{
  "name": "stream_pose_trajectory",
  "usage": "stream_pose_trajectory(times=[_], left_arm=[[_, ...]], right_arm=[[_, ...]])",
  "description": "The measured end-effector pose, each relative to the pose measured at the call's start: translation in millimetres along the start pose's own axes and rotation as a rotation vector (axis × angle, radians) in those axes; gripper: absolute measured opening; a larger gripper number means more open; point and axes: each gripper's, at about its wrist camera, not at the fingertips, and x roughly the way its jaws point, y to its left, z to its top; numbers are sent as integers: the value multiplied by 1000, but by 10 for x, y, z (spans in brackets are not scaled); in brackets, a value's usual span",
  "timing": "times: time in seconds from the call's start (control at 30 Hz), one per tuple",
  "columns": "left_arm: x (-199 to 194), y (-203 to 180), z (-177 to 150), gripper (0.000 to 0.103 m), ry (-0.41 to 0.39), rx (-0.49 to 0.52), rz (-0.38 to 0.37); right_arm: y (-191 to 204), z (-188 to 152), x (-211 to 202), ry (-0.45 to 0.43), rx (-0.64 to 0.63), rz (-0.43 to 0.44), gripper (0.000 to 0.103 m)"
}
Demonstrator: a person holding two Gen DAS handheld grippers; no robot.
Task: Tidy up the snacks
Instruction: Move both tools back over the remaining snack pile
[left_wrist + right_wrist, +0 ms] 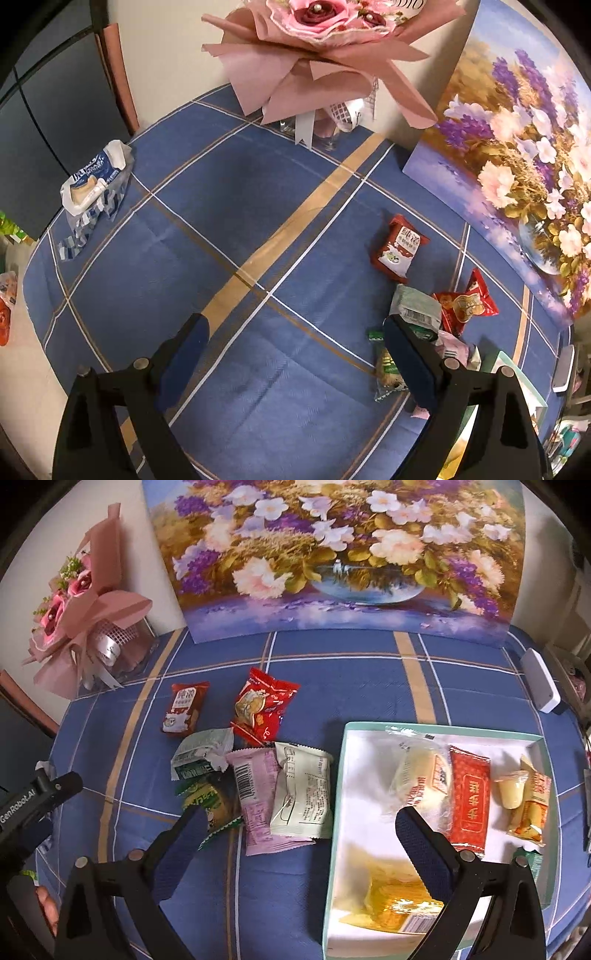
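Note:
Loose snacks lie on the blue checked tablecloth (369,686): a dark red packet (184,709), a bright red packet (264,709), a white-green packet (201,757), a green packet (210,801), a pink packet (258,797) and a white packet (303,794). To their right a teal-rimmed box (443,729) holds several snacks, among them a red packet (471,797) and a gold packet (395,901). My right gripper (303,834) hangs open above the pink and white packets, its right finger over the box. My left gripper (295,350) is open over bare cloth, with the snack pile (417,306) beside its right finger.
A flower painting (332,554) leans on the wall behind the snacks, with a pink bouquet (85,602) to its left. A blue-white wrapper (96,184) lies at the table's far left edge. A white device (541,683) rests at the right edge.

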Motion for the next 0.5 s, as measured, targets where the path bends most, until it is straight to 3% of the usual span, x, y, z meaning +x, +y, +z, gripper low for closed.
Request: stream_pose_trajectory(times=[0.27, 0.5], left_arm=[[260, -141, -83, 95, 48, 57, 15], [464, -364, -182, 95, 111, 105, -37]], right_arm=[[-45, 7, 126, 22, 19, 4, 103], [-79, -28, 302, 62, 21, 1, 103]])
